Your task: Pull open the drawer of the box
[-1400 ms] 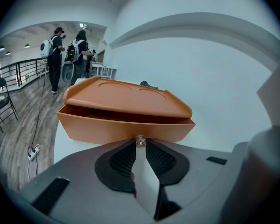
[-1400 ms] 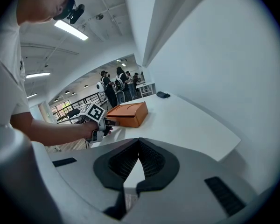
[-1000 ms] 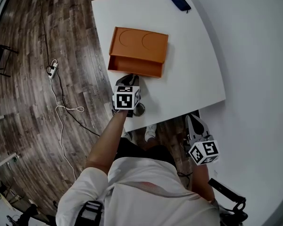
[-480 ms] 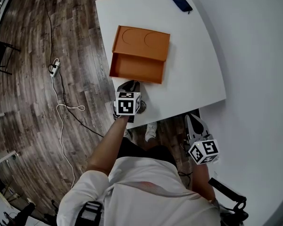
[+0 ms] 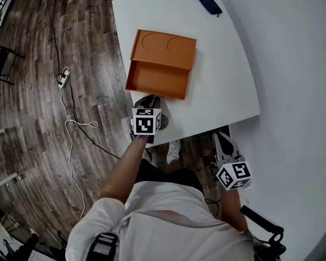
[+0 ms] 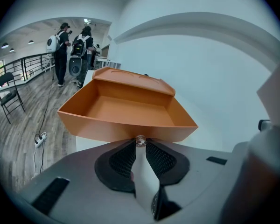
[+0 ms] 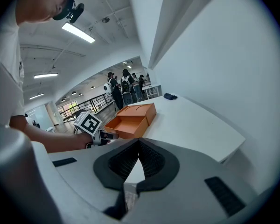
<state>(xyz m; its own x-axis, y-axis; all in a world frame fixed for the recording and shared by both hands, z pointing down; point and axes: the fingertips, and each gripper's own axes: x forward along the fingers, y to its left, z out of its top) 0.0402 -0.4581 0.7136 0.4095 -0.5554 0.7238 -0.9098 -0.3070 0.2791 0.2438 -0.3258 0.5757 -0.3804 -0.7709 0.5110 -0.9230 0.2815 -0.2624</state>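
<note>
An orange box [image 5: 164, 47] lies on the white table [image 5: 223, 69], its lid marked with two round hollows. Its drawer [image 5: 157, 80] stands pulled out toward the table's front edge, and the tray inside [image 6: 126, 108] is empty. My left gripper [image 5: 150, 99] is shut on the small metal knob [image 6: 140, 141] at the middle of the drawer front. My right gripper [image 5: 224, 140] hangs below and in front of the table's near edge, its jaw tips [image 7: 139, 143] together with nothing between them. From the right gripper view the box [image 7: 136, 116] shows at the far side.
A dark blue pouch [image 5: 207, 2] lies at the table's far corner. A power strip [image 5: 60, 79] and white cable [image 5: 76, 125] lie on the wooden floor to the left. Several people [image 6: 74, 50] stand far off. A white wall [image 5: 299, 64] borders the right side.
The left gripper has drawn back toward the table's front edge with the knob in it, and the drawer has slid further out of the box. The right gripper has stayed put.
</note>
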